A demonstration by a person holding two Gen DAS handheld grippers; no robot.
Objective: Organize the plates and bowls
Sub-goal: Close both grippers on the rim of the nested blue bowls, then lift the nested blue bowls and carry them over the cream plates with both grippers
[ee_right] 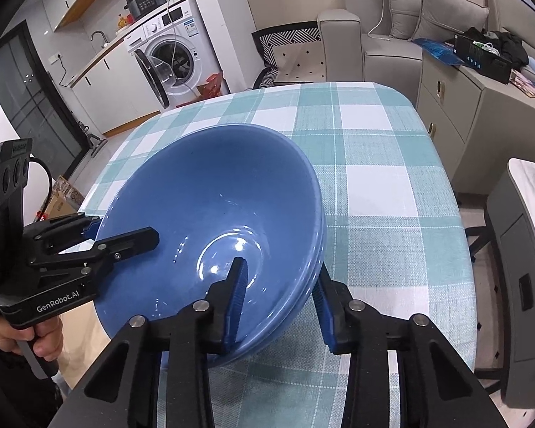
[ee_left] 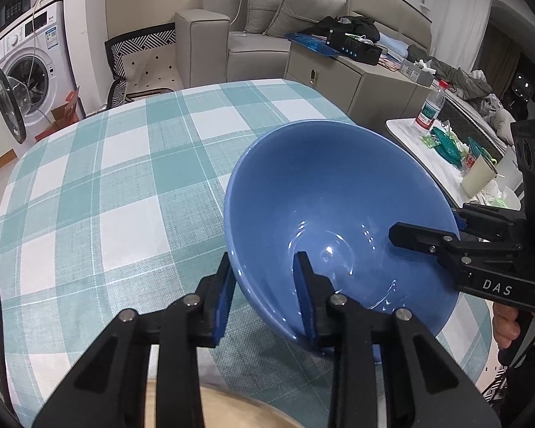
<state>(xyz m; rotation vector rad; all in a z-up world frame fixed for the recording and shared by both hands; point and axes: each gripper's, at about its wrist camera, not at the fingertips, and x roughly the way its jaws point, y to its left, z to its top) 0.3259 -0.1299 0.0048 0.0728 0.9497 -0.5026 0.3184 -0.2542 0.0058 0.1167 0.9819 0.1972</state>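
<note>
Both grippers, left (ee_left: 264,285) and right (ee_right: 280,292), clamp bowl (ee_left: 324,192) rim, jaws straddling the wall. Next: lift level off desk (ee_left: 117,164).

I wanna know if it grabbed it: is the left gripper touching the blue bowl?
Touching. Left wrist view: the left gripper's outer pad presses the blue bowl's outside wall.

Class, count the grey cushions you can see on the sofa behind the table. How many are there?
2. Both lean upright against the sofa back, side by side: the left cushion and the right cushion, overlapping slightly. Others may be hidden under the clutter further right.
</note>
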